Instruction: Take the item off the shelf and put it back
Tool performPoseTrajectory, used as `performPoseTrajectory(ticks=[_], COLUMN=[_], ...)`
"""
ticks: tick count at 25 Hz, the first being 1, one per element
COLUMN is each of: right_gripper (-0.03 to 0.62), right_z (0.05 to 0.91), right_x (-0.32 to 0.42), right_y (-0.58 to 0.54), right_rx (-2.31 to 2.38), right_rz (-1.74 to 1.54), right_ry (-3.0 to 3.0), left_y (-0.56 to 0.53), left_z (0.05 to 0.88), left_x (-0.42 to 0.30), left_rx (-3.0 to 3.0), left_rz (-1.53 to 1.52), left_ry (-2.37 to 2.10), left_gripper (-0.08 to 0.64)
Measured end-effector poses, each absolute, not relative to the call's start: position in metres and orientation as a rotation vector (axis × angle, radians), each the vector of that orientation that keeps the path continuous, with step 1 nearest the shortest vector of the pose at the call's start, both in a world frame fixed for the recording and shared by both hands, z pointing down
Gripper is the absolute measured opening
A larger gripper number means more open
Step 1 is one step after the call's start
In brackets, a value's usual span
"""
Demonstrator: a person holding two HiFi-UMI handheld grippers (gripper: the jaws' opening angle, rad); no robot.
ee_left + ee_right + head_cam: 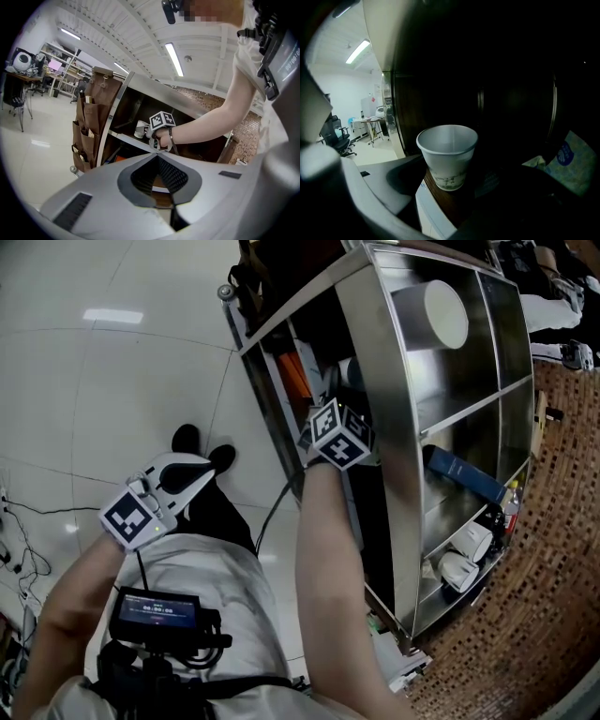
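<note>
A white paper cup [447,157] stands upright at the front edge of a dark wooden shelf board [450,206], inside the shelf's shadowed compartment. Faint greenish print rings its lower wall, too blurred to read. The right tongs [452,180] are spread to either side of the cup; the pale left jaw lies just beside its wall, with no clear pressing. To the right lies a blue-and-white packet [574,161] with a round blue logo, its lettering illegible. The board belongs to a steel shelf unit [375,381]. The left tongs [157,157] are pressed together and empty, held back near the person's waist, above a chest-mounted screen [155,607] with unreadable digits
</note>
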State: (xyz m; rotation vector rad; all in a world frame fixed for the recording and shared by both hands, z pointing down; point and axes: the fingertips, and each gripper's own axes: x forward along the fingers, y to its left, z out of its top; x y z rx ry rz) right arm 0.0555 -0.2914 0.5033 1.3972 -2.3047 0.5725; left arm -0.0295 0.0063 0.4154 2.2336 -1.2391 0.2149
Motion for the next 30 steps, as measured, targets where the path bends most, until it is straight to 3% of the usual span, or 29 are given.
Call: performPoseTrajectory(ticks=[14,30], right_gripper=[0.302,0.302], right_z=[0.471,0.378], right_x=[0.042,0.033], right_y=[-0.250,-0.135], right_rx=[1.252,0.741], right_rz=[0.592,0.327], right_ry=[-2.482,-2.722], left_y=[-0.001,-0.045], left_z=[0.400,0.373], left_x=[-0.033,-0.062], left_rx=[2.275,2.504], left_rz=[0.224,0.103], left_ry=[-1.260,-1.361], left_gripper=[0.002,0.002])
